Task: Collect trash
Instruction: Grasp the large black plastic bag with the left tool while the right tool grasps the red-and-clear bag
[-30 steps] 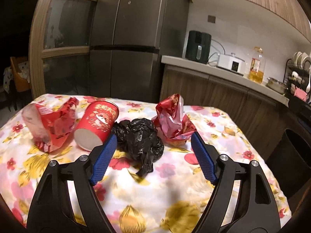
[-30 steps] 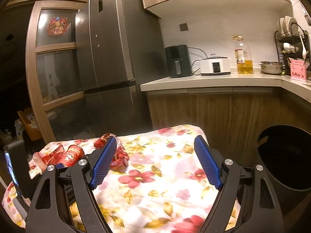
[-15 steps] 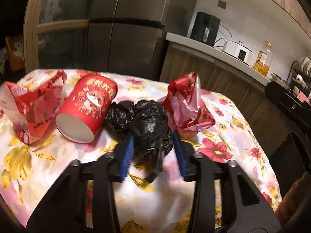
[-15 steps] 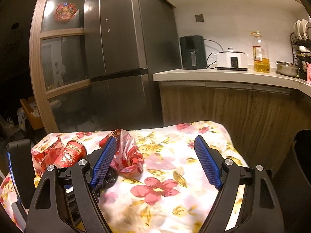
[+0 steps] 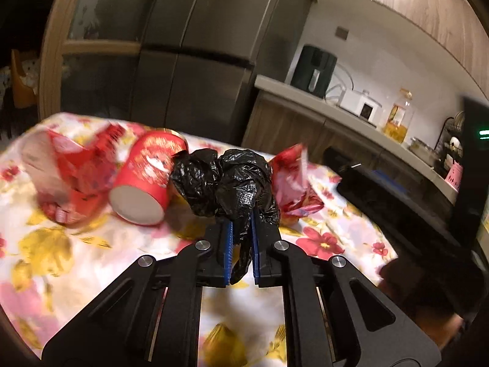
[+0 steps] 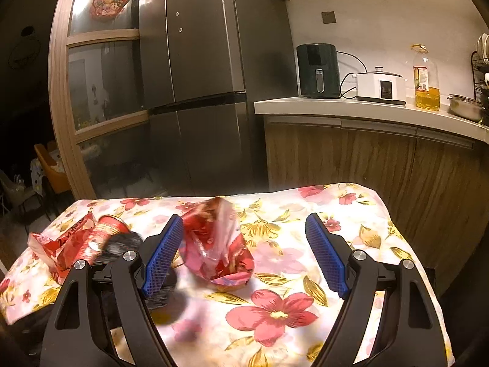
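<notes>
Two risks stood out. Left gripper had its fingers pinched nearly closed on a thin twisted fold of the black plastic bag, with the bag's tail hanging down between the pads. The bulk of the bag sat ahead of the fingertips, on or just off the floral tabletop; I couldn't tell which.

Risk 1: the grip was on a loose fold, not the body. Slick film could slide out through the pads on a fast lift, or the wad could unfurl and hang long.

Risk 2: neighbours. The red paper cup lay on its side touching the bag's left lobe, and a crumpled red wrapper was pressed against the right. A lift could drag either one; the cup would likely roll, maybe toward the table edge. The torn red packet further left was near the cup but apart from the bag, so lower concern.

Right gripper was spread wide with nothing held, hovering above the cloth, with the wrapper between its left finger and right finger. If it went for that wrapper while the left pulled up, the two could tug the same pile.

I saw no bin clearly in either view, so the drop target was unknown.
</notes>
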Tool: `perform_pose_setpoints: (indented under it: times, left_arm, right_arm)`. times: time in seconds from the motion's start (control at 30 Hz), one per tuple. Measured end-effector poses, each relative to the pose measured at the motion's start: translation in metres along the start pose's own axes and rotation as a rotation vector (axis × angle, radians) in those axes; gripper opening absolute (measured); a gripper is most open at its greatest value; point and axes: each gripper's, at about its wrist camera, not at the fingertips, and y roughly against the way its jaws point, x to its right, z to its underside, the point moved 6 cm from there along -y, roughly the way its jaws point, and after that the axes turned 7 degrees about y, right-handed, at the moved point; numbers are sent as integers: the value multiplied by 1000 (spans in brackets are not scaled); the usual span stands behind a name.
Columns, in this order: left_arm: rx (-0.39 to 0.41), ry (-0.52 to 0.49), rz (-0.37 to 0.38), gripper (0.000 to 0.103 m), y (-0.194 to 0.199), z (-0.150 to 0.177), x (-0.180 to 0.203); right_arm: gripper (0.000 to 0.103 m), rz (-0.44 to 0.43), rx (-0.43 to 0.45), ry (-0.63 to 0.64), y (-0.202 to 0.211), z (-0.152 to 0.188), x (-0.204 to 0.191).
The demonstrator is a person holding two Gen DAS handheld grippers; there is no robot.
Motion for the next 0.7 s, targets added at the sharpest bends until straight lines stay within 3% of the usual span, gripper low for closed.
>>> perform_pose_setpoints:
  times: [0.37,0.47,0.53,0.7]
  left_arm:
    - [146,49,18,9,47,-12,-13]
    - [149,47,22,9,47,-12,-13]
    - [137,53,22,9,43,-10,-14]
    - [117,72,27,9,37,-8,-16]
  right_arm:
    - [80,-52,-18,2,-26,-2,-19]
    - [81,-65,-30,3,-36,-3,-23]
    - [87,-73,-47,-5,-43,-2,-24]
    - [86,-73,-100,0,-59,4,-29]
